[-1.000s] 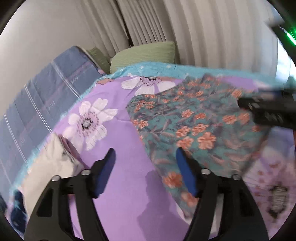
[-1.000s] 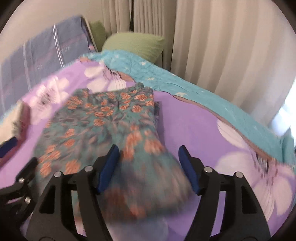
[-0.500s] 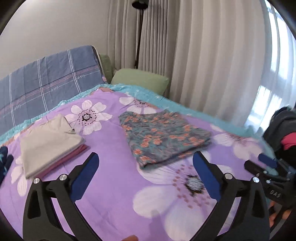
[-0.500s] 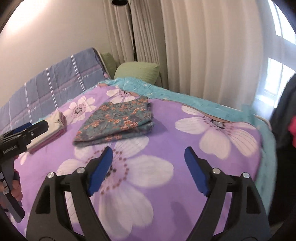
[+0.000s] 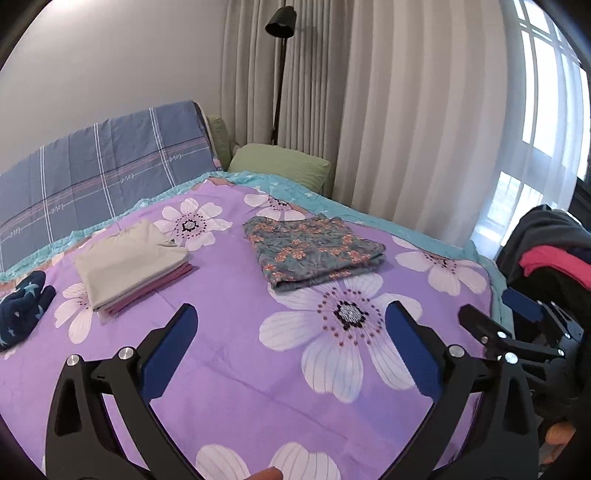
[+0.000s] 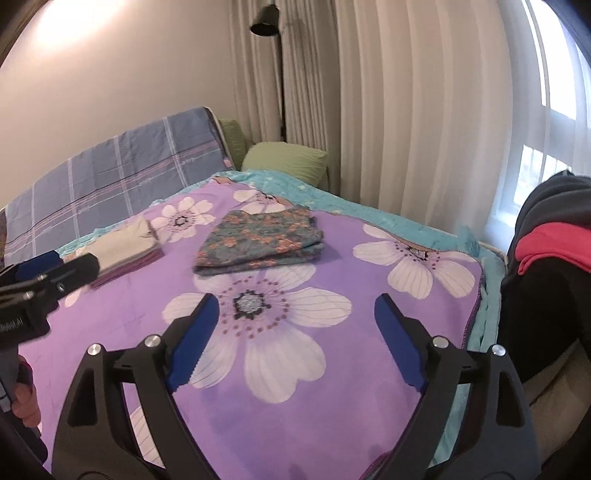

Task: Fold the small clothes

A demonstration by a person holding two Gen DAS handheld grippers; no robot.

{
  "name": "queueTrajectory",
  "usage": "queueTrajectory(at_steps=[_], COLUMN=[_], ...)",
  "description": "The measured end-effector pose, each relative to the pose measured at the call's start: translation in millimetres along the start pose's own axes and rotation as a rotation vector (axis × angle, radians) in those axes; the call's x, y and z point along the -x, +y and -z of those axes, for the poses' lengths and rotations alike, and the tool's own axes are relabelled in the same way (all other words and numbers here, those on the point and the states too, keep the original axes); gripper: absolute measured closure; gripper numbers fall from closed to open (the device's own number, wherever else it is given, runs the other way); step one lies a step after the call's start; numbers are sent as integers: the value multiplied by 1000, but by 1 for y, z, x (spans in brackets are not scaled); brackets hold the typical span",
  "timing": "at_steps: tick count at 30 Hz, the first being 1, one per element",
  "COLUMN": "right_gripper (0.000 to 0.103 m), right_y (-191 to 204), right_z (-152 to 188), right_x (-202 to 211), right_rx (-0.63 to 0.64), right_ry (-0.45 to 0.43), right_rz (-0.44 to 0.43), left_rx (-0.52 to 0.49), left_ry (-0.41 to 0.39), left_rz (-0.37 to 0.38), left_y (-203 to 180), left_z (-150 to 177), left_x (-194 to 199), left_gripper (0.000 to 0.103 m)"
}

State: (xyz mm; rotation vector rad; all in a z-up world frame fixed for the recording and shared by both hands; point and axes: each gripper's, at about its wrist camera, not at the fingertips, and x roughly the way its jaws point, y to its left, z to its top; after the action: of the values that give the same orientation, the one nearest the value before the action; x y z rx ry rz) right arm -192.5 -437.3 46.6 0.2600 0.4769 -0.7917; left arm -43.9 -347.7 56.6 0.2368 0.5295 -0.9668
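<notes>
While both jaws hang spread and empty, floral garment (image 5: 314,251) and beige stack (image 5: 129,264) lie folded; right heap (image 6: 550,243) possibly remains.

A home bedroom: a bed (image 5: 229,369) under a purple flowered quilt, a green pillow (image 5: 280,162) at its far end, long curtains (image 5: 406,110), a floor lamp (image 5: 281,22).

Teal floral garment (image 5: 314,251), folded flat on the purple bedspread (image 5: 236,354), well apart from beige-topped folded stack (image 5: 129,262)
</notes>
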Motion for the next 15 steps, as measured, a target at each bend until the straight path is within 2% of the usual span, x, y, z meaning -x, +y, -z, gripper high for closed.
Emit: queueTrajectory(at_steps=[4, 7, 15], right_gripper=[13, 12, 12], right_y=[8, 8, 6], right_z=[4, 8, 16], right_x=[17, 27, 35], right_rx=[22, 19, 25], right_ry=[-27, -34, -21], right_rz=[0, 9, 40], left_rx=[-52, -96, -77], left_ry=[-28, -23, -32], left_rz=[-28, -17, -27], left_y=[-10, -17, -9], left_z=[7, 15, 28], left_x=[18, 26, 43], left_gripper=[1, 1, 1])
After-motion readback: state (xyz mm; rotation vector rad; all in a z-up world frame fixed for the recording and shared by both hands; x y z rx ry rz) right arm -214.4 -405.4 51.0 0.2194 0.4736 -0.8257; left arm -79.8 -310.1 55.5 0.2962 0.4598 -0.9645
